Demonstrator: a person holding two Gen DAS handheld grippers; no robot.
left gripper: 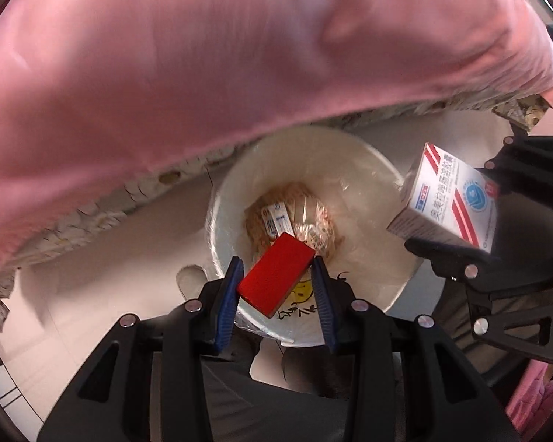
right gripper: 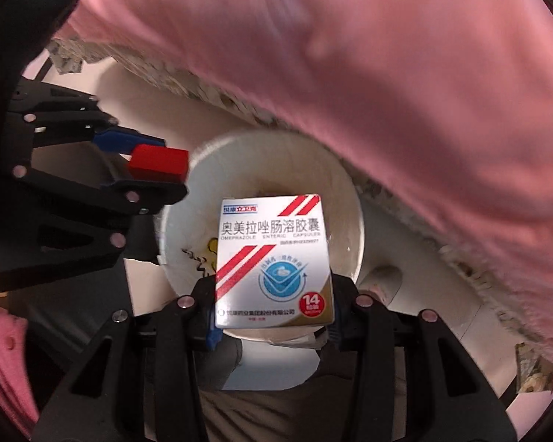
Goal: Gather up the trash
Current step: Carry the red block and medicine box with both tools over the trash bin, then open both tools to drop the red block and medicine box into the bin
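Grippers point down over a round white plastic-lined bin (left gripper: 368, 191). The left gripper (left gripper: 278, 283) clamps a flat red rectangular box (left gripper: 274, 274); to its right, the right gripper (right gripper: 274, 326) clamps a white medicine carton with red stripes (right gripper: 274, 261). Deeper inside lies crumpled wrapper trash (left gripper: 306, 221); beyond, pink bedding (left gripper: 202, 73).

1. The box (left gripper: 275, 279) sits between the left gripper (left gripper: 278, 287) pads, above the bin (left gripper: 368, 184).
2. The carton (right gripper: 272, 261), in the right gripper (right gripper: 272, 326), hangs over the bin.
3. The bed (left gripper: 202, 55) lies beyond the bin.
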